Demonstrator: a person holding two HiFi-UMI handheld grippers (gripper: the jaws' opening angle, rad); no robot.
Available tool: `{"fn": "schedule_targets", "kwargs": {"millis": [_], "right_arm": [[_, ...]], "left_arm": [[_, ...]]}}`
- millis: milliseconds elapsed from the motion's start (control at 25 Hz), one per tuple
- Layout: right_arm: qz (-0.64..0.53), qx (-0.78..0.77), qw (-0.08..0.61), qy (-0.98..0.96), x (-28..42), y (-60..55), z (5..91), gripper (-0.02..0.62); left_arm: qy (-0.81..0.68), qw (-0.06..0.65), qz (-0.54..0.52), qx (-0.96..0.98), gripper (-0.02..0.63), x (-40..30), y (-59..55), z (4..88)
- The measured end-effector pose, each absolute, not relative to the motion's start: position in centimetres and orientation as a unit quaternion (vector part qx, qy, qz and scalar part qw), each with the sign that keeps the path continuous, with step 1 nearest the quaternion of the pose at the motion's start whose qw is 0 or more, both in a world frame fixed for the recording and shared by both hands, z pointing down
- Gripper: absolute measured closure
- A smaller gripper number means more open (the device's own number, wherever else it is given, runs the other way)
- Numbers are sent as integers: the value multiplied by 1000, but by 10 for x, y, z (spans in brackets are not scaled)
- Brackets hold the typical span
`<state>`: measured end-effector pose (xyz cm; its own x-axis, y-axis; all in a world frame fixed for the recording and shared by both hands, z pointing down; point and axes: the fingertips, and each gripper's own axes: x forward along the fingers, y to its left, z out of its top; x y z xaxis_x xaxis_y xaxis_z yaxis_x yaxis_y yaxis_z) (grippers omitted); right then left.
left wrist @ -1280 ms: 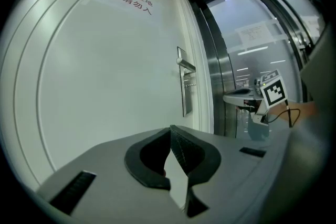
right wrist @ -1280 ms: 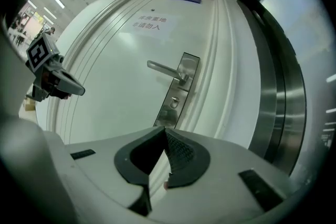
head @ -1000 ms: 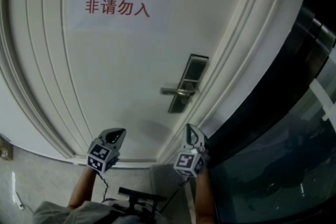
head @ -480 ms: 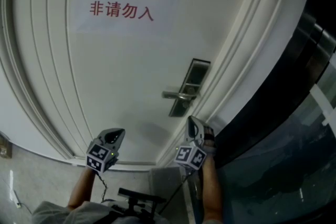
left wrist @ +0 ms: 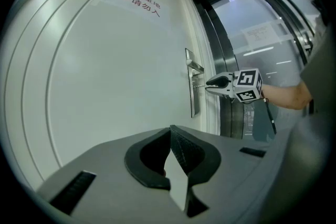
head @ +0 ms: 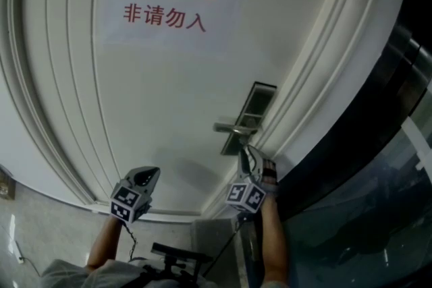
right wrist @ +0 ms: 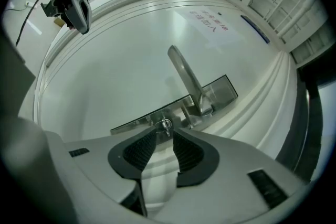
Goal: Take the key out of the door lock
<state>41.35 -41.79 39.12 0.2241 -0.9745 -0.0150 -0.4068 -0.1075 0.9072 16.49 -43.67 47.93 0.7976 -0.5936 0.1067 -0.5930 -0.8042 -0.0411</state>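
The right gripper [head: 241, 149] reaches up on an extended forearm. Its jaws are opening, with the small metal key [right wrist: 166, 124] between the ribbed black pads but not gripped. The key sits in the brushed-steel lock plate [right wrist: 220, 91] below the lever handle [right wrist: 184, 78]. A second ago this gripper hung lower, closed. The left gripper [head: 150, 173] stays low, closed and empty, before the white panelled door [head: 169, 98].
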Motion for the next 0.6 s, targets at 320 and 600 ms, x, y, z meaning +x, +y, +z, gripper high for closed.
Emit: {"fn": "schedule_targets", "kwargs": {"millis": [320, 600], "right_arm": [[-346, 660, 426, -514, 420, -437, 384, 462], [-354, 654, 436, -507, 420, -447, 385, 462]], "left_arm": [[324, -4, -56, -944, 601, 156, -444, 480], [329, -6, -56, -943, 601, 152, -450, 482]]}}
